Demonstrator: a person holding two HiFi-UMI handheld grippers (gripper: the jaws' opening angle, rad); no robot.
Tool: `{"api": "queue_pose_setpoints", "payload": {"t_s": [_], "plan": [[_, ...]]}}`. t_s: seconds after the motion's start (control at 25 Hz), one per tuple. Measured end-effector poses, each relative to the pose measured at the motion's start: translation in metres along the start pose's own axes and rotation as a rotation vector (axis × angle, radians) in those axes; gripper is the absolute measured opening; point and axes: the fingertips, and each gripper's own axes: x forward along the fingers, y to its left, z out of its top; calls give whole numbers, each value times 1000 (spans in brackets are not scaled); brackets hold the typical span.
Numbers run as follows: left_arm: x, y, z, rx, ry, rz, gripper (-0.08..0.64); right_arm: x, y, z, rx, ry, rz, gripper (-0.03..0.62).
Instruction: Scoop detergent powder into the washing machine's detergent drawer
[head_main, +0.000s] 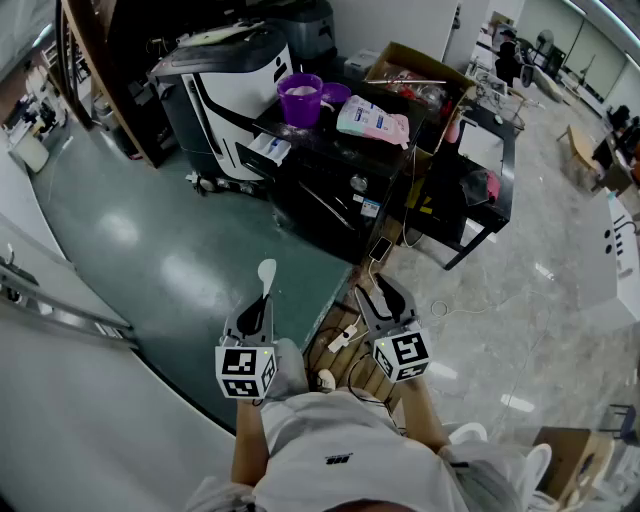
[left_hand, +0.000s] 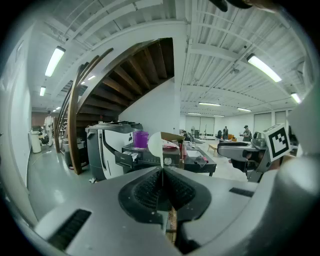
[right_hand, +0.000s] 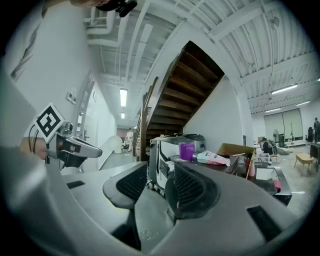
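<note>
My left gripper (head_main: 262, 305) is shut on the handle of a white plastic spoon (head_main: 266, 274), whose bowl points up and away; in the left gripper view the spoon (left_hand: 155, 145) rises from the closed jaws (left_hand: 162, 174). My right gripper (head_main: 378, 291) is open and empty, with a clear gap between its pads (right_hand: 161, 182). Both hang low, well short of the black washing machine (head_main: 335, 180). Its white detergent drawer (head_main: 268, 148) is pulled out at the left. On top stand a purple cup (head_main: 300, 98) and a pink-and-white detergent bag (head_main: 373, 121).
A white-and-black machine (head_main: 222, 85) stands left of the washer. A cardboard box (head_main: 425, 75) and a black table (head_main: 485, 165) lie to its right. Cables and a power strip (head_main: 343, 337) lie on the floor below my grippers. A wooden staircase (head_main: 95, 60) rises at far left.
</note>
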Motion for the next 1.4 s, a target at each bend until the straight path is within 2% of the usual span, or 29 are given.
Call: {"api": "queue_pose_setpoints", "payload": {"t_s": [0.16, 0.48, 0.8, 1.12, 1.4], "plan": [[19, 17, 7, 4, -5, -8, 15, 27, 5, 6, -4, -16, 22, 166], [69, 64, 33, 1, -3, -58, 15, 101, 6, 28, -27, 4, 16, 166], [115, 123, 61, -8, 11, -126, 15, 176, 13, 52, -31, 33, -19, 166], [150, 181, 107, -2, 26, -196, 15, 245, 19, 89, -29, 72, -71, 166], [168, 212, 141, -16, 10, -247, 15, 268, 21, 120, -50, 99, -128, 166]]}}
